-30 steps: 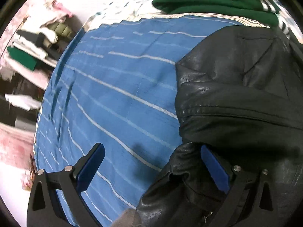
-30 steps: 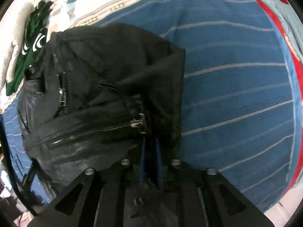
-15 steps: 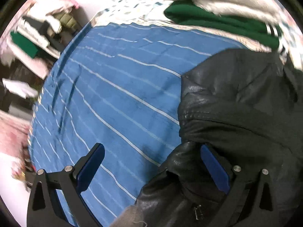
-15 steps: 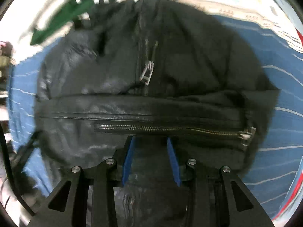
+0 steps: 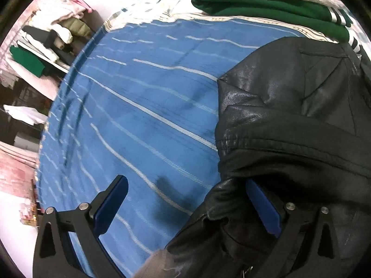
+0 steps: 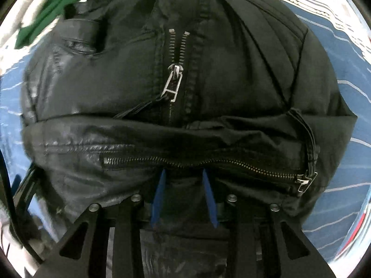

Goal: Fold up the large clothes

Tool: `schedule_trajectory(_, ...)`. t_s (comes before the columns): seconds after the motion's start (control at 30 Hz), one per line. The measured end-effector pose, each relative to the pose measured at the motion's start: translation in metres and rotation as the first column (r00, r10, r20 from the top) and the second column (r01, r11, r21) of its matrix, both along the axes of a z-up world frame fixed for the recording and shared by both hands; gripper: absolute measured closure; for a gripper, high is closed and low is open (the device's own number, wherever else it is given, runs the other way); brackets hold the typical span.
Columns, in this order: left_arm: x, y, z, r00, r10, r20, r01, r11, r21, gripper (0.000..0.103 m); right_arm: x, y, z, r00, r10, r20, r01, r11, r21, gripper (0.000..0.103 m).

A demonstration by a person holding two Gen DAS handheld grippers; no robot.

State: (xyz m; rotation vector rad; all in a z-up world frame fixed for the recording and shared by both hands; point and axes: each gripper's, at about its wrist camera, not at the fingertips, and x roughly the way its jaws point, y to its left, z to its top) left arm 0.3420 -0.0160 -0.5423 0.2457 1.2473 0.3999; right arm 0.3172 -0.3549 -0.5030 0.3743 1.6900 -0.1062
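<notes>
On blue bedspread (image 5: 148, 120) | jacket (image 6: 185, 92) edge; left fingers (image 5: 263, 208) wide, right fingers (image 6: 160, 194) part-open, empty

You've open blue bedspread (image 5: 143, 120) left of the black jacket (image 5: 289, 115); folded green garment (image 5: 266, 7) blocks the far edge.

Left wrist view looks steeply down across the blue bedspread (image 5: 143, 125). Right wrist view hangs close over the black jacket (image 6: 185, 74). Both views share the jacket.
</notes>
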Motion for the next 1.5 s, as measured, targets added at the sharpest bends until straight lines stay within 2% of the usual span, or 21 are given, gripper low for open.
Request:
schedule_trajectory(0.1,-0.012,-0.007,0.017,1.0,-0.004,0.024,0.003,0.999,0.045,0.0,-0.028,-0.03,0.034,0.997,-0.061,0.044,0.058,0.996,0.065,0.062)
schedule_trajectory(0.2,-0.031,-0.014,0.032,0.999,0.003,0.035,-0.006,0.996,0.086,0.0,-0.067,-0.061,0.063,0.994,-0.084,0.069,0.084,0.996,-0.008,0.062)
schedule_trajectory(0.27,-0.048,-0.023,0.038,1.0,0.007,0.024,-0.01,0.994,0.11,0.0,-0.092,-0.077,0.071,0.995,-0.081,0.066,0.085,0.994,-0.065,0.062)
schedule_trajectory(0.33,-0.066,-0.034,0.04,1.0,0.009,0.014,-0.011,0.991,0.131,0.0,-0.116,-0.09,0.066,0.996,-0.085,0.036,0.087,0.994,-0.061,0.062)
schedule_trajectory(0.43,-0.093,-0.055,0.028,1.0,0.003,-0.029,0.003,0.983,0.183,0.0,-0.135,-0.097,0.041,0.996,-0.086,-0.001,0.086,0.994,0.062,0.062)
schedule_trajectory(0.5,-0.111,-0.065,0.016,0.998,0.011,-0.057,0.002,0.975,0.224,0.0,-0.138,-0.093,0.023,0.999,-0.046,-0.01,0.047,0.992,0.119,0.062)
schedule_trajectory(0.53,-0.118,-0.068,0.008,0.998,0.02,-0.066,-0.003,0.969,0.247,0.0,-0.139,-0.091,0.013,1.0,-0.007,-0.006,0.008,0.994,0.109,0.067)
schedule_trajectory(0.57,-0.124,-0.071,-0.002,0.996,0.031,-0.082,-0.007,0.962,0.274,0.0,-0.14,-0.093,0.007,1.0,0.006,0.002,-0.006,0.998,0.065,0.09)
schedule_trajectory(0.63,-0.133,-0.072,-0.022,0.991,0.056,-0.118,-0.019,0.956,0.294,0.0,-0.147,-0.113,0.0,0.998,-0.056,0.011,0.055,0.996,0.072,0.092)
schedule_trajectory(0.7,-0.138,-0.074,-0.025,0.995,0.07,-0.076,-0.043,0.949,0.312,0.0,-0.152,-0.13,0.0,0.995,-0.094,0.019,0.092,0.992,0.088,0.092)
schedule_trajectory(0.77,-0.136,-0.077,-0.026,0.994,0.086,-0.071,-0.057,0.938,0.341,0.0,-0.155,-0.135,-0.005,0.997,-0.081,0.016,0.079,0.991,0.104,0.092)
schedule_trajectory(0.9,-0.135,-0.078,-0.014,0.99,0.121,-0.077,-0.088,0.934,0.347,0.0,-0.15,-0.128,-0.005,1.0,0.006,-0.01,-0.005,0.99,0.14,0.083)
schedule_trajectory(0.93,-0.139,-0.085,-0.006,0.991,0.115,-0.068,-0.082,0.923,0.375,0.0,-0.15,-0.132,-0.001,1.0,0.016,-0.008,-0.014,0.987,0.162,0.074)
schedule_trajectory(0.97,-0.145,-0.094,-0.001,0.992,0.106,-0.063,-0.073,0.916,0.393,0.0,-0.152,-0.137,0.006,1.0,0.026,0.0,-0.026,0.985,0.169,0.059)
schedule_trajectory(1.0,-0.15,-0.102,0.005,0.994,0.094,-0.059,-0.062,0.91,0.41,0.0,-0.149,-0.142,0.012,0.999,0.043,0.003,-0.043,0.989,0.143,0.031)
schedule_trajectory(1.03,-0.16,-0.116,0.014,0.995,0.077,-0.056,-0.046,0.901,0.431,0.0,-0.152,-0.15,0.021,0.998,0.066,0.021,-0.068,0.991,0.114,0.023)
schedule_trajectory(1.13,-0.188,-0.158,0.027,0.997,0.017,-0.07,0.019,0.875,0.484,0.0,-0.169,-0.182,0.037,0.994,0.102,0.039,-0.104,0.992,0.066,0.023)
schedule_trajectory(1.2,-0.212,-0.2,0.03,0.993,-0.054,-0.103,0.098,0.859,0.502,0.0,-0.177,-0.205,0.051,0.993,0.116,0.036,-0.117,0.993,0.023,0.023)
schedule_trajectory(1.27,-0.232,-0.238,0.031,0.985,-0.106,-0.139,0.16,0.865,0.475,0.0,-0.19,-0.231,0.065,0.996,0.087,0.025,-0.087,0.996,-0.006,0.023)
schedule_trajectory(1.4,-0.272,-0.31,0.029,0.958,-0.212,-0.192,0.271,0.887,0.373,0.0,-0.215,-0.274,0.074,0.999,0.045,-0.001,-0.045,0.999,-0.028,0.023)
schedule_trajectory(1.5,-0.288,-0.343,0.017,0.944,-0.245,-0.221,0.308,0.893,0.328,0.0,-0.22,-0.3,0.078,1.0,0.008,-0.009,-0.009,0.999,-0.044,0.023)
